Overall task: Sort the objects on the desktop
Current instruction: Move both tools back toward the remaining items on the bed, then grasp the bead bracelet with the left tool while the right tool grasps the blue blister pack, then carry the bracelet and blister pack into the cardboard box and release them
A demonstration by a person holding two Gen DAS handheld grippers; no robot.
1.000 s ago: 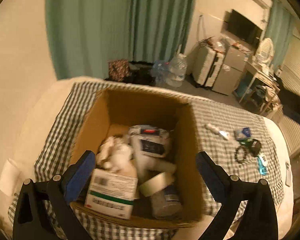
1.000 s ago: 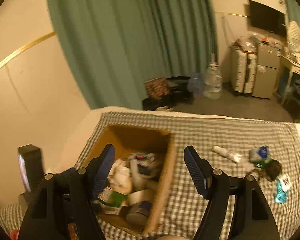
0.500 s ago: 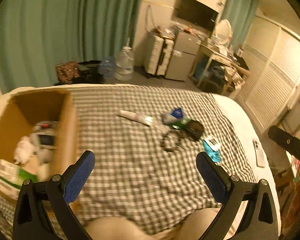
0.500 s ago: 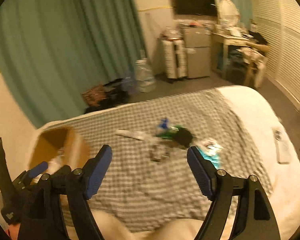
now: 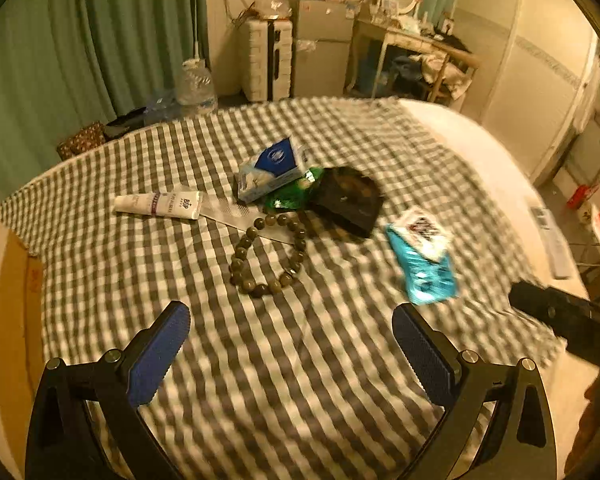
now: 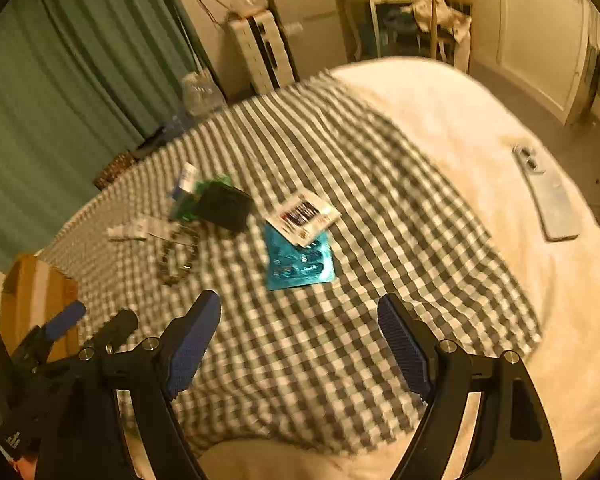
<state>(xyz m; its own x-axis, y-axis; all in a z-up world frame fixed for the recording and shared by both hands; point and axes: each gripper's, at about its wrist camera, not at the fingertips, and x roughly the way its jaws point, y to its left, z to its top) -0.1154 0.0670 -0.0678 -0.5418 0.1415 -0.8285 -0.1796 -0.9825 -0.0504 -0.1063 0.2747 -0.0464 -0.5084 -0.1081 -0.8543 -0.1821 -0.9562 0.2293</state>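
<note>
Loose items lie on a checked cloth (image 5: 284, 360): a white tube (image 5: 158, 205), a blue-and-white packet (image 5: 272, 168), a green wrapper (image 5: 296, 194), a black pouch (image 5: 350, 200), a bead bracelet (image 5: 266, 256) and a teal blister pack (image 5: 422, 260), which also shows in the right wrist view (image 6: 300, 254). My left gripper (image 5: 290, 354) is open and empty, hovering in front of the bracelet. My right gripper (image 6: 298, 344) is open and empty in front of the teal pack. The cardboard box (image 5: 4, 312) sits at the far left edge.
A white remote (image 6: 546, 192) lies on the bare bed at the right. Green curtains (image 5: 80, 40), a water jug (image 5: 196, 84), a suitcase (image 5: 268, 62) and a cluttered desk (image 5: 412, 52) stand beyond the bed. The left gripper shows at lower left of the right wrist view (image 6: 88, 324).
Both grippers have swung right, away from the cardboard box, and moved closer to the loose items on the cloth. Both stay open and empty.
</note>
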